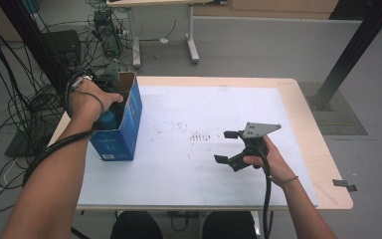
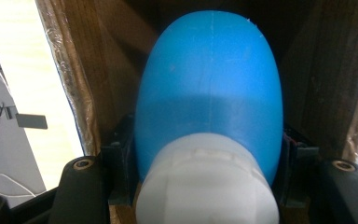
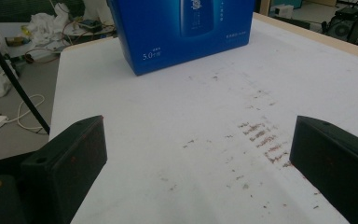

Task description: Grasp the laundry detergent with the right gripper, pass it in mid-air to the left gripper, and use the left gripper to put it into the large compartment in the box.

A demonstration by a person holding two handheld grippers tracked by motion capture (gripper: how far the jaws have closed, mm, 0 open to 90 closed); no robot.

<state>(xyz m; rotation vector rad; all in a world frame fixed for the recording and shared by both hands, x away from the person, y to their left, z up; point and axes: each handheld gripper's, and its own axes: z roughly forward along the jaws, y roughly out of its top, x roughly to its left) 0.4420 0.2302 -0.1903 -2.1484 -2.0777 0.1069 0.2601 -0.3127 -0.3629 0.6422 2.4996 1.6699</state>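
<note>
You are holding the blue bottle (image 2: 209, 88) by its sides, near the white cap (image 2: 207, 184), with your left gripper (image 1: 104, 92), whose jaws are clamping it while it is sitting inside the open blue carton (image 1: 122, 130) at about nine o'clock on the table (image 1: 308, 114). Your right gripper (image 1: 232, 147) is waiting near four o'clock over the stained white mat (image 3: 177, 107), jaws spread wide and gripping nothing. Judging from this, the bottle is already in the carton, so letting go and pulling out are remaining.

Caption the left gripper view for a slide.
Left tool clamped on a blue bottle with a white cap, inside the cardboard box.
</note>
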